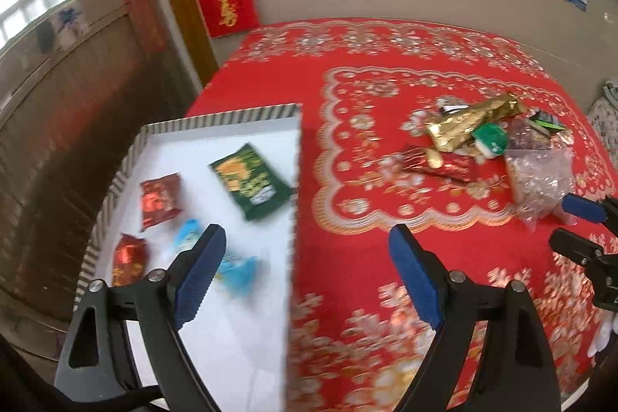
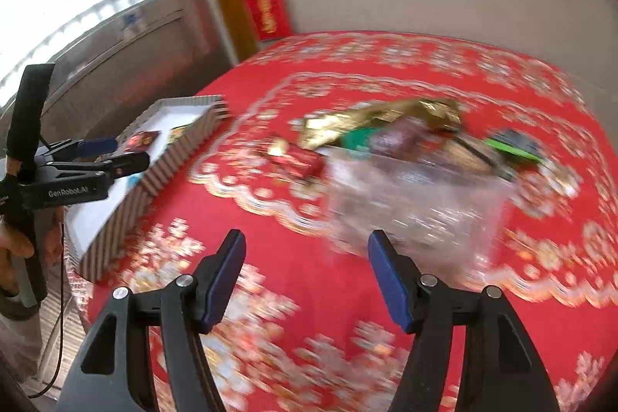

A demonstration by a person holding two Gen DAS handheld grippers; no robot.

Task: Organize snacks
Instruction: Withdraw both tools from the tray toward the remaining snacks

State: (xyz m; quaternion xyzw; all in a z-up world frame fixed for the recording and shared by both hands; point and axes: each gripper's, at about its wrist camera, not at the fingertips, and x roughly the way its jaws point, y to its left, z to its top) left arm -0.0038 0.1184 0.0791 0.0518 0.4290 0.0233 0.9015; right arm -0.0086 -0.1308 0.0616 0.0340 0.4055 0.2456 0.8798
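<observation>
Left wrist view: the left gripper (image 1: 307, 238) hangs with jaws wide apart and nothing between them, straddling the right wall of the striped box (image 1: 216, 114). Inside the box lie a green packet (image 1: 251, 182), two red packets (image 1: 160, 199) and a blurred blue one (image 1: 235, 269). The snack pile (image 1: 483, 145) sits well ahead and to the right on the red tablecloth (image 1: 347, 180). The right gripper (image 2: 307, 244) has its jaws apart and empty, with the clear bag (image 2: 417, 203) at the near edge of the pile just beyond its right fingertip.
</observation>
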